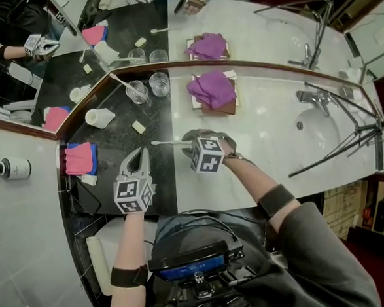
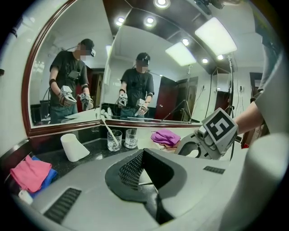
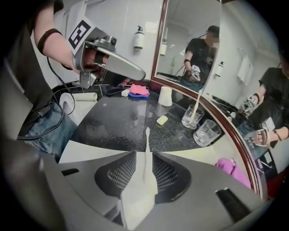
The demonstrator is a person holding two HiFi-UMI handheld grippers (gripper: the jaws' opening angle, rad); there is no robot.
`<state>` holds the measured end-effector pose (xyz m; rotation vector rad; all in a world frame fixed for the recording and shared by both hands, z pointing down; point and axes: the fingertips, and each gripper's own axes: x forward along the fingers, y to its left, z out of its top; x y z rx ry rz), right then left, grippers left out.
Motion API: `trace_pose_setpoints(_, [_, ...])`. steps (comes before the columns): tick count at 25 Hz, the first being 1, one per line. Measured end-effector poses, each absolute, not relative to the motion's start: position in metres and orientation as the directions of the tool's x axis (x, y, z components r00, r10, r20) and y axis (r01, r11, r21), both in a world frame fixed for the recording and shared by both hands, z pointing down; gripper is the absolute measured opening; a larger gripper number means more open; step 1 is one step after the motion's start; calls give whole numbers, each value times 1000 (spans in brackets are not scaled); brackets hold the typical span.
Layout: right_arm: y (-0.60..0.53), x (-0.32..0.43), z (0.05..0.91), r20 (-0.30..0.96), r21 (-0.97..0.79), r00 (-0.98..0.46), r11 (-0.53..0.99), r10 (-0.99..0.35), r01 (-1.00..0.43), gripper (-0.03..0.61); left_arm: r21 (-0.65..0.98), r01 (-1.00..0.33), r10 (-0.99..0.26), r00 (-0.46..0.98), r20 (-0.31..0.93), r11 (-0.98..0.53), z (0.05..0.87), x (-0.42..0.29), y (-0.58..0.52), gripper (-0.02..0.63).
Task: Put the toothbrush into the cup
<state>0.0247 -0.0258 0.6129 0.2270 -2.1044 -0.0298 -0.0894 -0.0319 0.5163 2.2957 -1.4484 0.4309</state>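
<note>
The worktop (image 1: 153, 119) was speckled black on one side and pale marble on the other. The toothbrush (image 1: 168, 142) was white. There was a purple cloth (image 1: 212, 89), and a pink cloth (image 1: 78, 156) over a blue one. The left tool (image 1: 138, 153) and right tool (image 1: 191, 142) were grey, with black-and-white square markers.

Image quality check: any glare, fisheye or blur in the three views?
Head view: sharp and evenly lit; the mirror frame bends with the wide lens. Left gripper view: heavy fisheye, dark corners, ceiling light panel blown out. Right gripper view: same fisheye and dark corners; the toothbrush goes soft near the lens.
</note>
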Motion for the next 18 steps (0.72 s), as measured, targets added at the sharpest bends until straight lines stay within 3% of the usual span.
trace_pose_setpoints(5, [-26,2,645,900,42,-432,997,-64,-61,173,183,-913,-795,407,449,-364,525,-103,-37,3])
trace_pose_setpoints(18, [-40,-27,705,952,4,-304,999,10,45,172,242,-916,-792,398,463,-319,556,-127,-37,3])
